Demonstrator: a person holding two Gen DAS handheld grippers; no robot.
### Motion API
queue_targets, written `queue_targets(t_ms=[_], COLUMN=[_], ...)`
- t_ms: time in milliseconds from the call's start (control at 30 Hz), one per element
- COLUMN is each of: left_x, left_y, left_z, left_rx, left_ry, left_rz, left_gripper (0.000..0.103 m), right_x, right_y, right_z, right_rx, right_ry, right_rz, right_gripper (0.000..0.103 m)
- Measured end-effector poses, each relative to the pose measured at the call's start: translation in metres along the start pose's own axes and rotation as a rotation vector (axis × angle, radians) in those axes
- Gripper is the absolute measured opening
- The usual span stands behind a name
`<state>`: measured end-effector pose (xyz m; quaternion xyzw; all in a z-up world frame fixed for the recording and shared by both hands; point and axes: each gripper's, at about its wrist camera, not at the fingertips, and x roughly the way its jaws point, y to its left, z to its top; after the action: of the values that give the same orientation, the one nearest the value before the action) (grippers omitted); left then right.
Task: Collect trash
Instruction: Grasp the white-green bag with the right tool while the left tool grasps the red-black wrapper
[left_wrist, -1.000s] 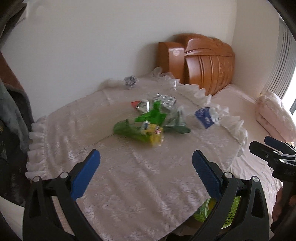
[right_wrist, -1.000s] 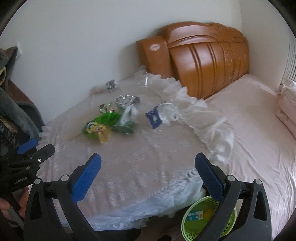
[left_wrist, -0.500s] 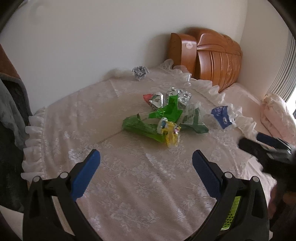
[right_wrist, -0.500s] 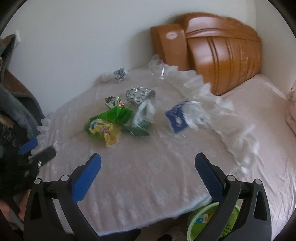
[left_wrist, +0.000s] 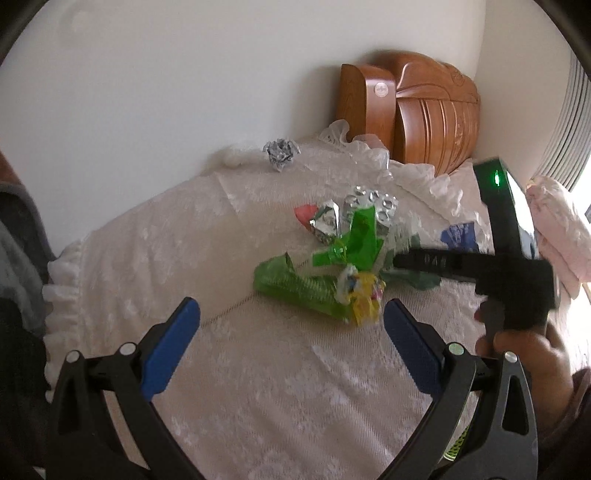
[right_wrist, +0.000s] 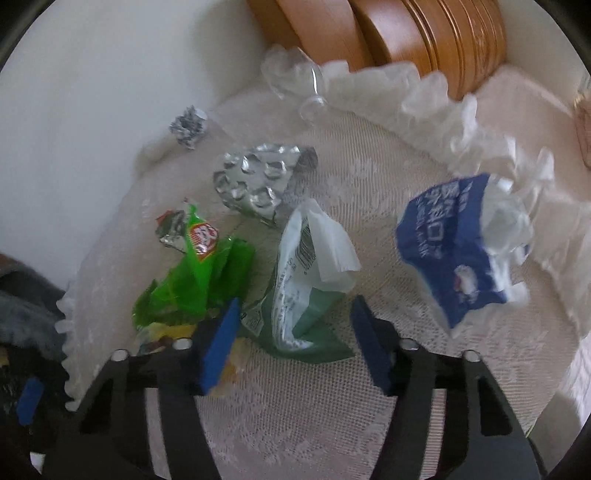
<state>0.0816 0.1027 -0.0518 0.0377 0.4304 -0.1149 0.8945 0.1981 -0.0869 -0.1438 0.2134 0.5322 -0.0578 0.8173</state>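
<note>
Right claw (right_wrist: 291, 343) has come in low over the bench (right_wrist: 369, 424) since a second ago; its jaws, narrower than before but not pressed together, straddle the pale green-and-white wrapper (right_wrist: 306, 280) without pinching it. Likely first pickup of the trash. Left claw (left_wrist: 291, 332) spread, hanging back short of the green wrapper (left_wrist: 295, 284). Nearby: blue packet (right_wrist: 454, 254), foil blister sheet (right_wrist: 258, 177), crumpled foil ball (right_wrist: 188, 125). Green wrapper touches the target; may drag along.
</note>
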Motion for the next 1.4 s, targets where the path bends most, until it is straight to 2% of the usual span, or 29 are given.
queue_targets(t_ms=[200,400,533,700,800,900,1133,1233,1300,1400], left_x=[0.020,0.046,0.077,0.130,0.155,0.173,0.202,0.202,0.201,0.193], left_y=[0.002,0.006,0.013,0.009,0.002,-0.004,-0.016,-0.015,-0.013,-0.010], left_z=[0.025,0.046,0.068,0.094,0.096,0.096,0.089,0.087,0.086,0.088], left_rx=[0.039,0.072,0.030,-0.041,-0.060,-0.077,-0.113,-0.143,-0.159,-0.147], left_ry=[-0.006,0.005,0.049,0.165,0.221,0.263,0.359,0.347,0.349,0.310], left_rz=[-0.034,-0.066,-0.101,-0.164,-0.167,-0.164,-0.182,-0.185,-0.217,-0.200], left_gripper=[0.095,0.095,0.095,0.090,0.085,0.085,0.058,0.043,0.037,0.036], right_x=[0.007,-0.003,-0.019,-0.042,-0.054,-0.059,-0.064,-0.065,-0.066,-0.068], right_y=[-0.003,-0.008,-0.010,-0.017,-0.021,-0.022,-0.028,-0.028,-0.029,-0.030], right_z=[0.002,-0.001,-0.005,-0.015,-0.022,-0.025,-0.031,-0.031,-0.032,-0.033], right_rx=[0.038,0.050,0.048,0.059,0.071,0.076,0.092,0.096,0.099,0.104], right_ry=[0.013,0.003,-0.015,-0.037,-0.052,-0.062,-0.063,-0.068,-0.070,-0.076], right_rz=[0.044,0.087,0.084,0.080,0.076,0.070,0.066,0.062,0.060,0.061], right_gripper=[0.047,0.046,0.046,0.046,0.046,0.046,0.047,0.047,0.047,0.047])
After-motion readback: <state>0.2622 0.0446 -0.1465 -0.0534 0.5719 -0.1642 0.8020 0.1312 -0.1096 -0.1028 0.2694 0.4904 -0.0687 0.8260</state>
